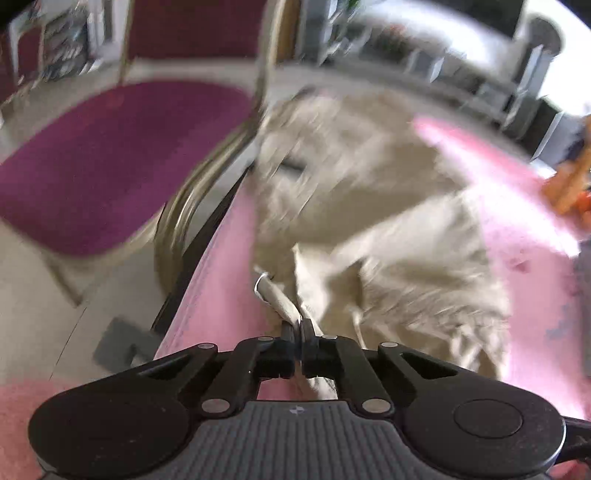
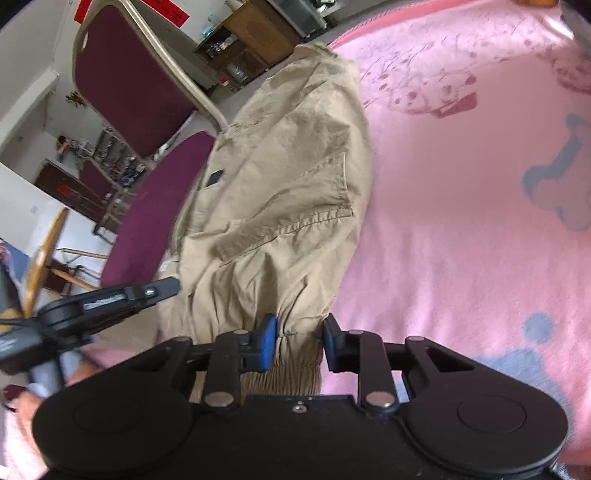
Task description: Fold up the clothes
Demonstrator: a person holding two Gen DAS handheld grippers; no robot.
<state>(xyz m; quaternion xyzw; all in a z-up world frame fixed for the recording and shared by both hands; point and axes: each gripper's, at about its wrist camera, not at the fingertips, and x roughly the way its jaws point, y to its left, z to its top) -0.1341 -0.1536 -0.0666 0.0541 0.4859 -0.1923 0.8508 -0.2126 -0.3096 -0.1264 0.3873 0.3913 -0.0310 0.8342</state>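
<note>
A beige jacket [image 2: 280, 192] lies crumpled on a pink blanket [image 2: 461, 229], near the blanket's left edge. In the left wrist view, blurred by motion, my left gripper [image 1: 298, 326] is shut on a thin edge of the beige jacket [image 1: 388, 229] near a small metal ring. In the right wrist view my right gripper [image 2: 299, 341] is open, its blue-padded fingers [image 2: 267, 341] straddling the jacket's elastic hem without closing on it. The left gripper [image 2: 110, 299] also shows at the left of that view, beside the jacket.
A chair with a maroon seat [image 1: 110, 166] and a metal frame stands close against the blanket's left edge. The same chair [image 2: 129, 92] appears in the right wrist view. Cabinets and shelves [image 2: 255, 33] fill the background. Cartoon prints mark the blanket at right.
</note>
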